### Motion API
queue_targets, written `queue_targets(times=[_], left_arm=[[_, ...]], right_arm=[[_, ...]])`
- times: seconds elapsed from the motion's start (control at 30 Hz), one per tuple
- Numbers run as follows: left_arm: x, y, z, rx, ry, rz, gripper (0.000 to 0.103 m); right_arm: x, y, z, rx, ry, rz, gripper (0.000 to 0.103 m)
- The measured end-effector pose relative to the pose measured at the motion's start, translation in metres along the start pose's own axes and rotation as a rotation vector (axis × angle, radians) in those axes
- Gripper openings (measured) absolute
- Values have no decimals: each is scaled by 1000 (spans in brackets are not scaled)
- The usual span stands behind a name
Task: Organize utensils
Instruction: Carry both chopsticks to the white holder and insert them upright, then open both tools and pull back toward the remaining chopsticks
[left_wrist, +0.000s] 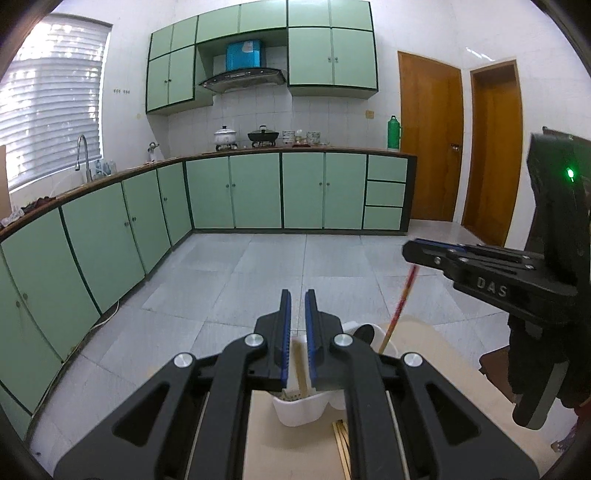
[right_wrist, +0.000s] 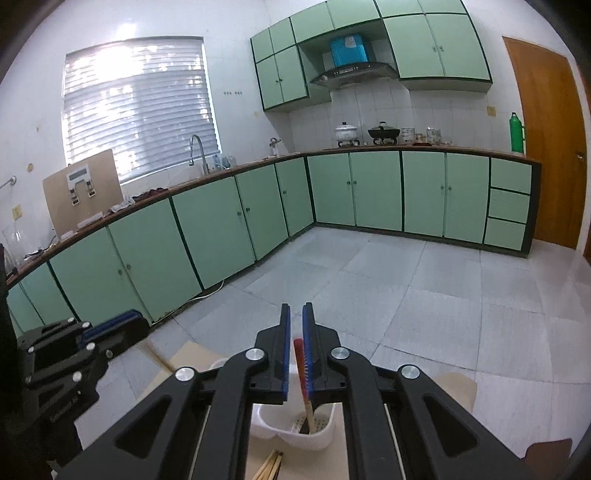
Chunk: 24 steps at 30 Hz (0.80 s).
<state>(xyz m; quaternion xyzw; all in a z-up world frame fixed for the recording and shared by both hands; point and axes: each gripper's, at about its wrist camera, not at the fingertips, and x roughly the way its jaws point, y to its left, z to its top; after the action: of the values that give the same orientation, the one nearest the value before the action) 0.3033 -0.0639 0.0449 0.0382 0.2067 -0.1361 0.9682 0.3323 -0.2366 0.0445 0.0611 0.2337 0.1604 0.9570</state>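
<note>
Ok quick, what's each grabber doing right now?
Left gripper: closed on a plain wooden chopstick over the white holder.
Right gripper: closed on a red-topped chopstick, lower end in the holder.

the utensil holder (left_wrist: 301, 410) sits on the table (left_wrist: 417, 339) at the lower middle of the left wrist frame, below and between the left gripper (left_wrist: 297, 332) fingers, with loose chopsticks (left_wrist: 341, 443) lying on the table just in front of it. a single chopstick (left_wrist: 300, 369) stands in the holder between those fingers, and to the right another chopstick (left_wrist: 400, 306) slants from the right gripper (left_wrist: 410, 254) at the frame's right edge down to the holder's far side. in the right wrist frame the holder (right_wrist: 295, 424) lies at lower middle, a chopstick (right_wrist: 304, 384) in it rising between the right gripper (right_wrist: 296, 350) fingers, loose chopsticks (right_wrist: 271, 465) at the bottom edge, and the left gripper (right_wrist: 110, 328) at lower left.
</note>
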Motion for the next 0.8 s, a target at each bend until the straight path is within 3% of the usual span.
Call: queue_targets(times=[0.07, 0.17, 0.37, 0.57, 0.8], left_arm=[[-4, 3, 0, -7, -2, 1, 15], [-21, 7, -7, -21, -22, 12, 33], [-54, 10, -37, -52, -33, 22, 50], [-75, 0, -90, -61, 27, 28, 63], [-80, -7, -160, -86, 180, 24, 64]], right_arm=[[-8, -6, -4, 24, -8, -6, 29], [-22, -15, -9, 46, -20, -19, 40], [-59, -22, -44, 81, -34, -51, 68], [-85, -15, -92, 91, -14, -85, 79], [-97, 12, -167, 45, 75, -151, 80]])
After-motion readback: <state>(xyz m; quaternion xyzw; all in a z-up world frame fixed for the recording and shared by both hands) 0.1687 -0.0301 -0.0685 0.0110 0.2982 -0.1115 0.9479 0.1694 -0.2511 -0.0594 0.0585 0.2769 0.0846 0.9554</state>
